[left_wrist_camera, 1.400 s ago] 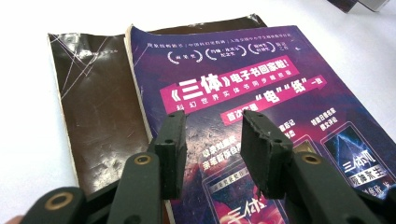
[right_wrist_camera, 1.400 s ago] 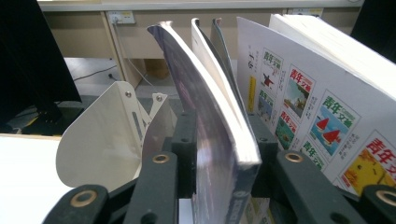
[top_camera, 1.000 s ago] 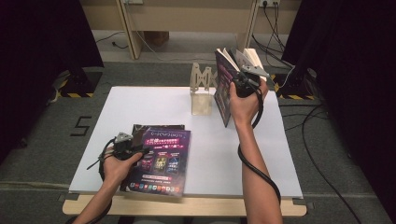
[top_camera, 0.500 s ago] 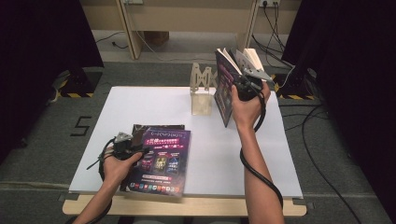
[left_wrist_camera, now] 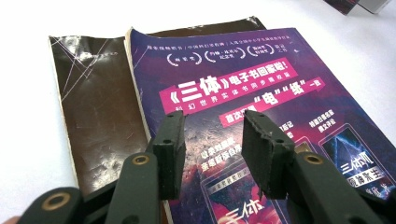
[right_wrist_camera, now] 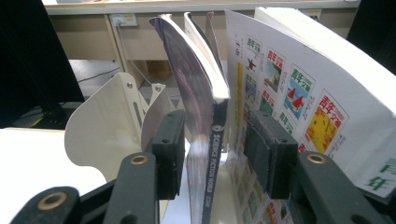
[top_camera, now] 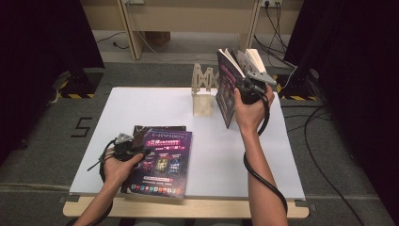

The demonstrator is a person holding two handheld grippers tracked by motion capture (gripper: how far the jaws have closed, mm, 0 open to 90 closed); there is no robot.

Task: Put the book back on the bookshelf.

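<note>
A purple magazine (top_camera: 164, 160) (left_wrist_camera: 261, 93) lies flat at the table's front left, on top of a dark brown book (top_camera: 141, 129) (left_wrist_camera: 93, 107). My left gripper (top_camera: 141, 150) (left_wrist_camera: 212, 128) hovers open just over the magazine's cover, gripping nothing. At the back right, a thin dark magazine (top_camera: 225, 89) (right_wrist_camera: 208, 158) stands upright beside a white book with coloured cover pictures (top_camera: 256, 59) (right_wrist_camera: 299, 102). My right gripper (top_camera: 237, 80) (right_wrist_camera: 215, 116) has just been opening. The thin magazine's spine stands between its pads, which do not press on it.
A cream bookend (top_camera: 203, 92) (right_wrist_camera: 107, 126) stands left of the upright books. The white table (top_camera: 155, 103) has bare room in its middle and right front. Cables lie on the floor beyond and to the right.
The right hand has edged slightly to the right at the upright books. The left hand and the flat magazine stay as they were.
</note>
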